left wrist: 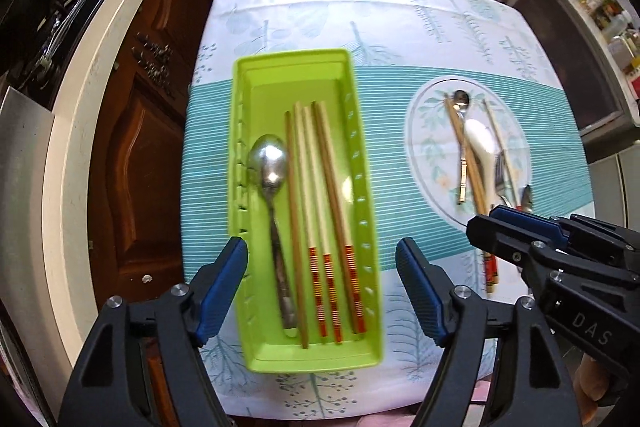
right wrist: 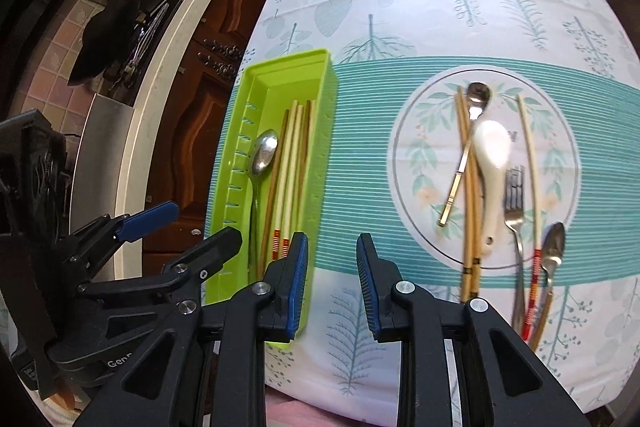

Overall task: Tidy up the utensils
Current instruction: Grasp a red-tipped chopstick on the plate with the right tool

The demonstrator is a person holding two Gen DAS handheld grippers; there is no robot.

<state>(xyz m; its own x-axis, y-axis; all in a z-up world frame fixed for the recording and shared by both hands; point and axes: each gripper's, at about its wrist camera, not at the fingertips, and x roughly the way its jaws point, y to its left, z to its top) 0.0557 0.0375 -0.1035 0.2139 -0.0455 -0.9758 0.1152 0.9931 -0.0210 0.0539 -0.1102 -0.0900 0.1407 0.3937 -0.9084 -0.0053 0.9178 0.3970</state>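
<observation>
Your left hand-held gripper (left wrist: pixel 322 291) hangs above the near end of the green tray (left wrist: pixel 362 163), its blue-padded fingers spread wide on either side of the tray's width and holding nothing. The green tray lies lengthwise on the left part of the bench (left wrist: pixel 400 27), which is covered by a cloth printed with leaves and a teal striped band.

Inside the tray, a metal spoon (left wrist: pixel 269 163) lies along the left side, bowl toward the far end. Just right of it lie several chopsticks (left wrist: pixel 320 187) side by side, some plain wood, some pale with red and yellow banded ends toward you.

Your right hand-held gripper (right wrist: pixel 332 285) hovers just right of the tray's near corner, over bare cloth. Its fingers stand a modest gap apart, with nothing between them.

Well to the right of the tray, on a round wreath print in the cloth, the loose utensils lie in a heap: a white ceramic spoon (right wrist: pixel 491 163) across a pair of wooden chopsticks (right wrist: pixel 470 195), a small gold-handled spoon (right wrist: pixel 476 99), a fork (right wrist: pixel 515 199), a single pale chopstick (right wrist: pixel 530 163) and another metal spoon (right wrist: pixel 555 247) at the far right.
</observation>
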